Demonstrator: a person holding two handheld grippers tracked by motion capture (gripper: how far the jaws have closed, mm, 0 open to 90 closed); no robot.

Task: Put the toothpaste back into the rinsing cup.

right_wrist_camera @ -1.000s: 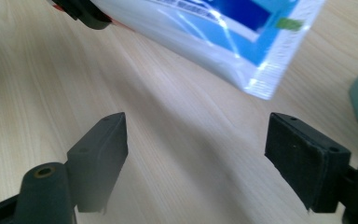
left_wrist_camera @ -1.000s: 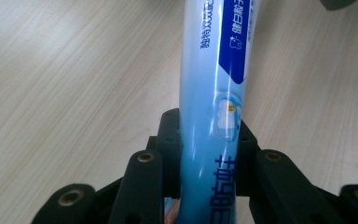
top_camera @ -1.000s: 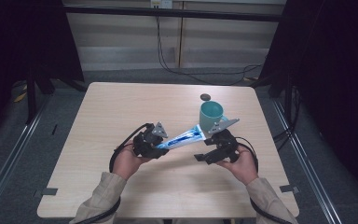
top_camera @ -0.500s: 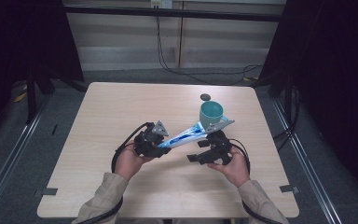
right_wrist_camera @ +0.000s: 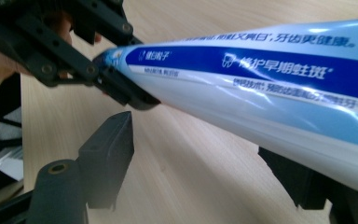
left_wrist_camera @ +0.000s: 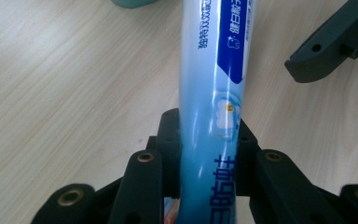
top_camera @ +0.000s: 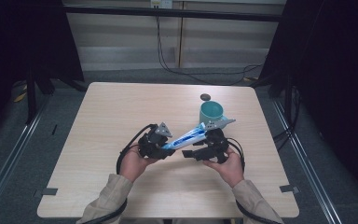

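A blue and white toothpaste tube [top_camera: 186,137] hangs above the table, slanting up to the right toward the mug. My left gripper [top_camera: 165,147] is shut on its lower end; in the left gripper view both jaws press the tube [left_wrist_camera: 209,93]. My right gripper [top_camera: 191,153] sits just right of it, under the tube's middle. Its jaws have just been closing. In the right gripper view the tube [right_wrist_camera: 261,88] runs across between the jaws. The left jaw stands apart from it, and the right jaw is half hidden beneath it.
A teal mug [top_camera: 211,112] stands upright just beyond the tube's far end, with a small dark round object [top_camera: 205,97] behind it. The light wooden table [top_camera: 121,107] is bare to the left. Black cables trail from both grippers toward the person's forearms.
The right gripper has shifted a little to the left, closer to the left gripper, and its jaws look narrower. The left gripper and the tube have kept still.
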